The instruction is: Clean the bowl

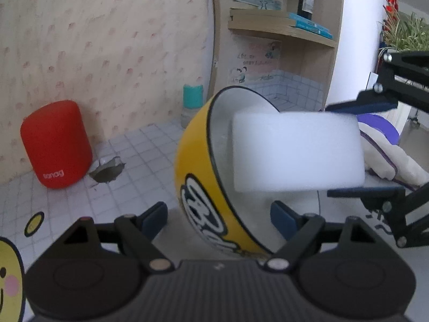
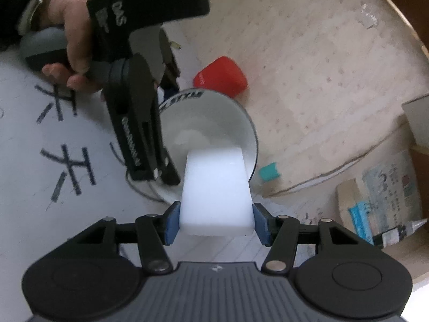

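A yellow bowl [image 1: 198, 161] with a white inside and dark rim is tilted on its side, its opening facing right. My left gripper [image 1: 218, 218] has its blue pads on both sides of the bowl's lower wall and holds it. My right gripper [image 2: 217, 222] is shut on a white sponge block [image 2: 217, 187]. The sponge's far end reaches into the bowl [image 2: 214, 118]. In the left wrist view the sponge [image 1: 297, 150] sits across the bowl's mouth, held between the right gripper's fingers [image 1: 362, 106].
A red speaker [image 1: 56, 145] stands on the tiled mat by the wall, with a grey scrap [image 1: 107, 171] beside it. A teal-capped bottle [image 1: 192, 102] stands behind the bowl. A shelf [image 1: 281, 26] holds books and a dark bottle. A cloth [image 1: 388, 158] lies at right.
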`<control>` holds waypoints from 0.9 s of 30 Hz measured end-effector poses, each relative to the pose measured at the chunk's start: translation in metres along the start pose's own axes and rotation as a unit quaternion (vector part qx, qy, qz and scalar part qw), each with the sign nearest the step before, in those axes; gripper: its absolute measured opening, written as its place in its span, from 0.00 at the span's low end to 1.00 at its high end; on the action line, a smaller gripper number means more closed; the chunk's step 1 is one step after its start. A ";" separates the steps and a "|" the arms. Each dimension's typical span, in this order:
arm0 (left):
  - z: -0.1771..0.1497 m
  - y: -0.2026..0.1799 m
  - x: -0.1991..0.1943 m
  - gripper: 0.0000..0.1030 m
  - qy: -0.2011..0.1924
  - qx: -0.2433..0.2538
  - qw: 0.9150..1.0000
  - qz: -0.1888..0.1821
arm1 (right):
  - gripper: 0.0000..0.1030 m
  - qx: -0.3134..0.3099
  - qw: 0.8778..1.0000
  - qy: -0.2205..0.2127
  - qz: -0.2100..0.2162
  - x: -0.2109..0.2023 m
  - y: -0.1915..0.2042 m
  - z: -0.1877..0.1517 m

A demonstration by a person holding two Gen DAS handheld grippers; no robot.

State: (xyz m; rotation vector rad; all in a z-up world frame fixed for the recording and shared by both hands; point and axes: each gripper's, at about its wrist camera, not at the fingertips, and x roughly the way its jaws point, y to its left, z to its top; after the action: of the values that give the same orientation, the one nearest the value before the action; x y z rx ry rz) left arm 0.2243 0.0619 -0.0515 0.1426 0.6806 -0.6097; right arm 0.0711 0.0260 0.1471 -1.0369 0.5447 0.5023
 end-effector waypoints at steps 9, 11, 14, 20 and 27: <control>0.002 0.000 0.003 0.82 0.003 -0.002 1.000 0.007 | 0.53 0.010 1.000 0.022 0.018 0.007 -0.002 -0.023; 0.003 -0.001 0.005 0.82 0.004 -0.003 1.000 0.008 | 0.53 0.011 0.999 0.022 0.022 0.003 -0.001 -0.021; 0.004 -0.002 0.008 0.82 0.004 -0.003 1.000 0.009 | 0.53 0.011 1.000 0.011 0.015 -0.015 0.002 -0.014; 0.008 -0.005 0.011 0.82 0.013 0.008 1.000 0.013 | 0.53 0.010 1.000 0.000 0.020 -0.031 0.004 -0.008; 0.018 -0.015 0.018 0.82 0.026 0.032 0.999 0.021 | 0.53 0.024 0.999 0.018 0.031 -0.033 0.003 -0.031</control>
State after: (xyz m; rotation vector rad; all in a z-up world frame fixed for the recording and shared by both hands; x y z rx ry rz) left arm 0.2367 0.0357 -0.0474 0.2328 0.7069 -0.5898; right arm 0.0385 -0.0044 0.1535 -0.9878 0.6198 0.5240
